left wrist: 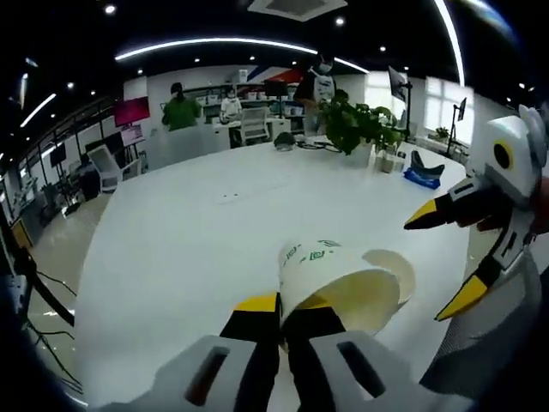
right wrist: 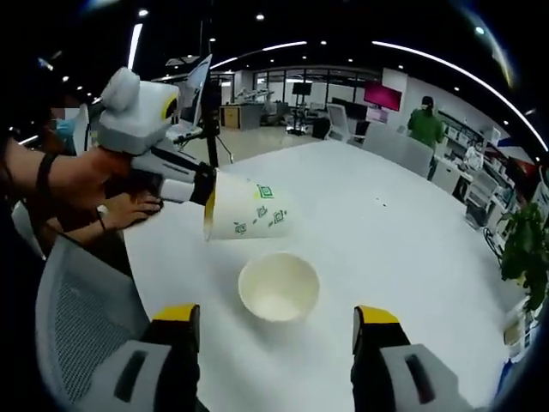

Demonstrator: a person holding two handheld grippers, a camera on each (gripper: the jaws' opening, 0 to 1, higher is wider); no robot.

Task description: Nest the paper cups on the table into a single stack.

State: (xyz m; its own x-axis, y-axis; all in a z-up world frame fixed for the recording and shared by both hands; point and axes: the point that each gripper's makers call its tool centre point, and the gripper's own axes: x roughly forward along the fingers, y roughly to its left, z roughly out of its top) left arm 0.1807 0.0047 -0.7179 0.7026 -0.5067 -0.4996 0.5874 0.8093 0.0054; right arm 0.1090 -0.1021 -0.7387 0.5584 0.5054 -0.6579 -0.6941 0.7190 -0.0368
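A white paper cup with green marks [left wrist: 330, 279] is held tilted on its side above the white table [left wrist: 197, 232]. My left gripper [left wrist: 287, 307] is shut on its rim. In the right gripper view that held cup [right wrist: 249, 215] hangs in the left gripper [right wrist: 206, 199], its base pointing right. A second cup [right wrist: 279, 286] stands upright on the table just below it, mouth up and empty; its rim [left wrist: 393, 268] peeks out behind the held cup. My right gripper [right wrist: 275, 314] is open, its yellow-tipped jaws either side of the standing cup, and it reaches in as the right gripper [left wrist: 439, 262].
A grey mesh chair [right wrist: 77, 318] stands at the table's near edge beside a person's hand [right wrist: 129, 210]. A potted plant [left wrist: 356, 124] and a blue object [left wrist: 423, 176] sit at the far side. People stand by desks in the background [left wrist: 180, 110].
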